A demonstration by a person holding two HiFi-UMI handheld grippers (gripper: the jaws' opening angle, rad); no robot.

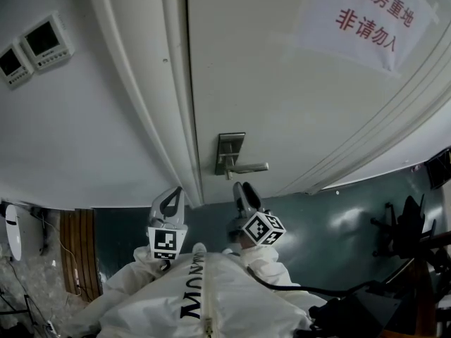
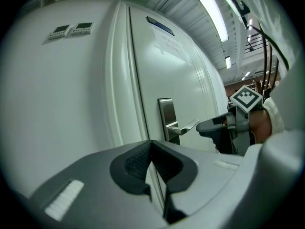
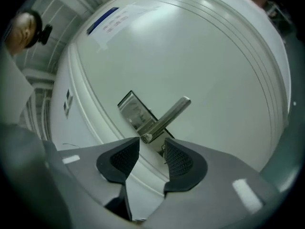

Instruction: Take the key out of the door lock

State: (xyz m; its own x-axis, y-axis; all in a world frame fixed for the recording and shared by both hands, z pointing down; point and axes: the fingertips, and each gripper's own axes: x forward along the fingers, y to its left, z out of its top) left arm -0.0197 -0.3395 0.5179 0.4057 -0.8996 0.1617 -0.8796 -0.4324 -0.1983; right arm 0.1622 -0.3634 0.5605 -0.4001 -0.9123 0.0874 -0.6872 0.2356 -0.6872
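Note:
A white door [image 1: 282, 83] carries a steel lock plate [image 1: 230, 150] with a lever handle [image 1: 250, 167]. In the right gripper view, a small key [image 3: 163, 150] sticks out of the plate [image 3: 135, 111] below the handle [image 3: 169, 116], partly hidden behind the right pad. My right gripper [image 3: 151, 149] is open just in front of the key, and its pads do not press on it. It sits just below the handle in the head view [image 1: 244, 192]. My left gripper [image 1: 174, 197] hangs by the door frame, shut and empty, with its tips [image 2: 151, 144] together.
A paper sign with red characters [image 1: 366, 16] hangs high on the door. Two wall control panels [image 1: 32, 48] sit at the left on the white wall. The door frame [image 1: 151, 104] runs between the grippers. Dark furniture [image 1: 409, 224] stands at the right on the floor.

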